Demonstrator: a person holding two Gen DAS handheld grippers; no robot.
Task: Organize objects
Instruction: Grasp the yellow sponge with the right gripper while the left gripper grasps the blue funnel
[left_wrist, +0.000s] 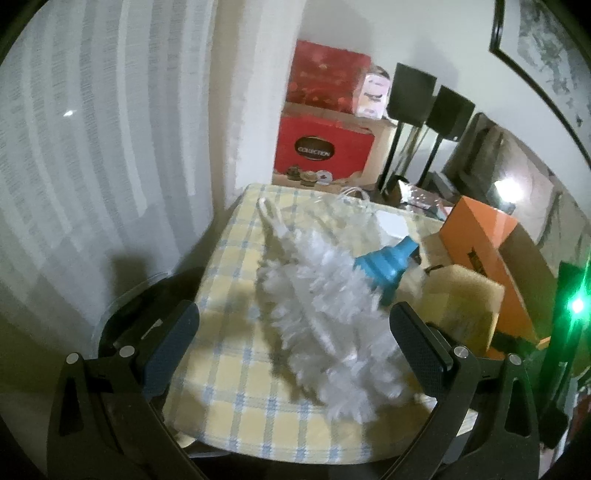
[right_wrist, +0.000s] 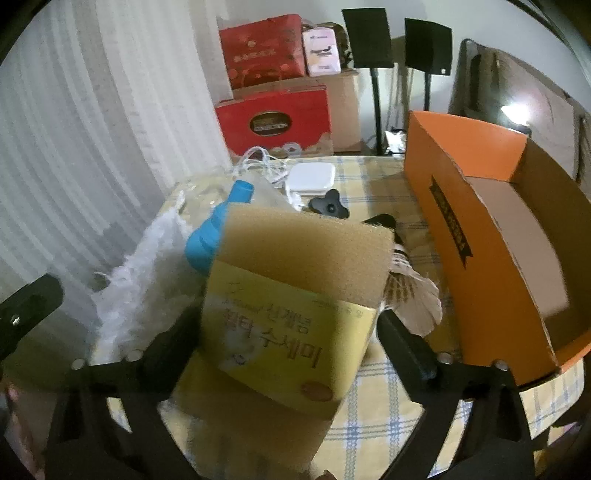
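A yellow sponge (right_wrist: 295, 280) in a printed yellow sleeve lies tilted between the fingers of my right gripper (right_wrist: 282, 325). The jaws stand wide, and both pads sit close beside the sponge without clearly pressing on it. The same sponge (left_wrist: 461, 295) leans by the orange box (left_wrist: 491, 240) in the left wrist view. My left gripper (left_wrist: 295, 314) is open just above a white fluffy duster (left_wrist: 325, 314), which lies across the checked tablecloth (left_wrist: 236, 369). A blue ribbed funnel-shaped piece (left_wrist: 384, 262) rests against the duster.
The open orange cardboard box (right_wrist: 480, 236) stands at the right of the table. A shuttlecock (right_wrist: 410, 291), a black knob (right_wrist: 330, 206), a white square case (right_wrist: 312, 177) and white cord (right_wrist: 258, 162) lie behind the sponge. Red boxes (right_wrist: 273, 114) and speaker stands stand beyond; a curtain hangs at left.
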